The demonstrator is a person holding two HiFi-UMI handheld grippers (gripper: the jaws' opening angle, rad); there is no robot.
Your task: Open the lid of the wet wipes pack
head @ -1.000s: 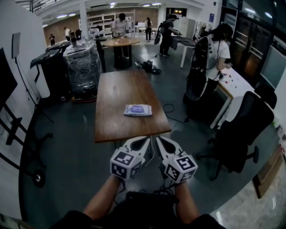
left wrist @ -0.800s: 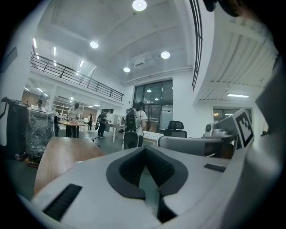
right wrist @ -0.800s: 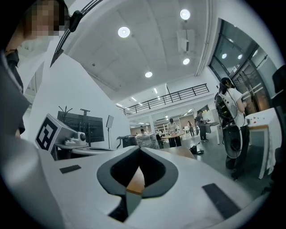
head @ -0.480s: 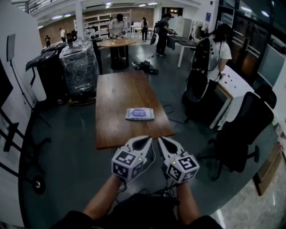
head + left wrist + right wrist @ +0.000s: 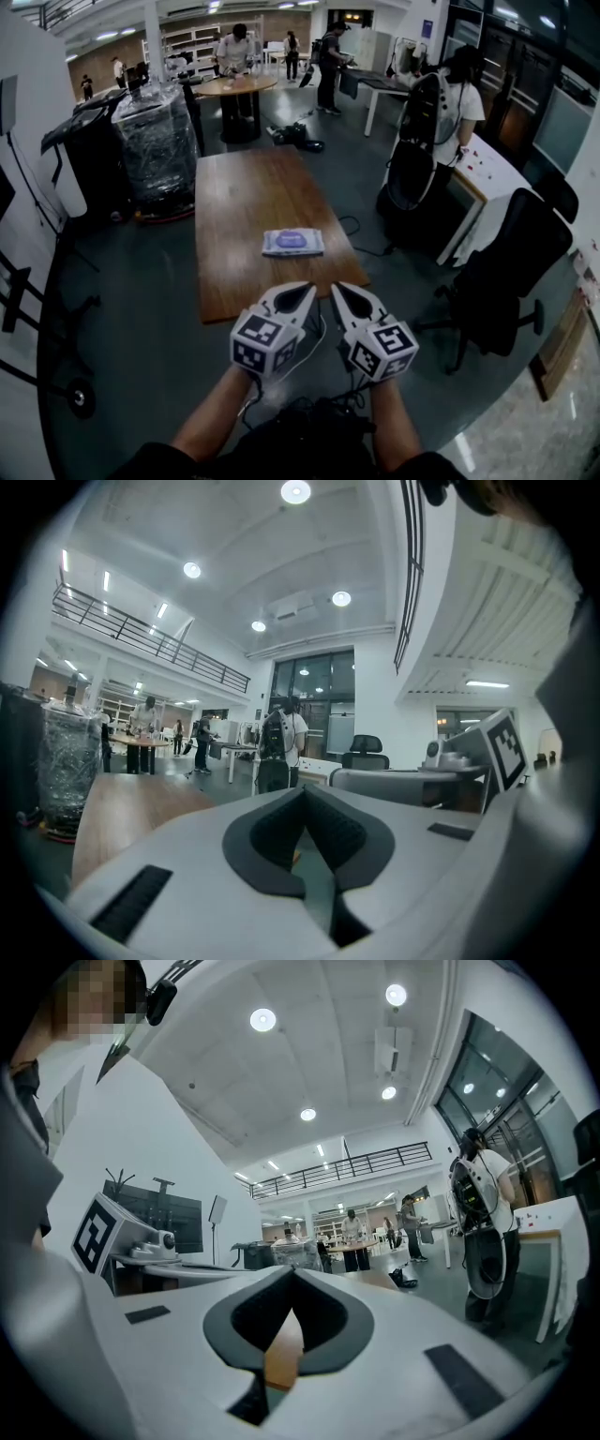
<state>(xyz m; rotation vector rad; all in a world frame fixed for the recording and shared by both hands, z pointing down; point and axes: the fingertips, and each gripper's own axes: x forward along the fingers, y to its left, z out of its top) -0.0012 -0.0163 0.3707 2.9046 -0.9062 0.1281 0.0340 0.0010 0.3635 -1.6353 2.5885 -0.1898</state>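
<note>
The wet wipes pack (image 5: 292, 242), white with a purple lid, lies flat near the front end of a long wooden table (image 5: 244, 187). Both grippers are held side by side in front of the table's near edge, short of the pack. My left gripper (image 5: 307, 287) is shut with nothing in it; in the left gripper view its dark pads (image 5: 281, 832) meet at the tip of the left gripper (image 5: 302, 789). My right gripper (image 5: 336, 287) is also shut and empty, and the right gripper (image 5: 291, 1269) points along the table. Neither gripper view shows the pack.
A black office chair (image 5: 511, 272) stands right of the table. A person with a backpack (image 5: 450, 103) works at a white desk beyond it. A plastic-wrapped stack (image 5: 155, 141) stands at the far left, a round table (image 5: 232, 86) behind. Cables (image 5: 300, 412) lie on the floor below the grippers.
Both grippers and the camera have come forward toward the table together; the table's near edge and the pack now sit closer. Both pairs of jaws have stayed shut.
</note>
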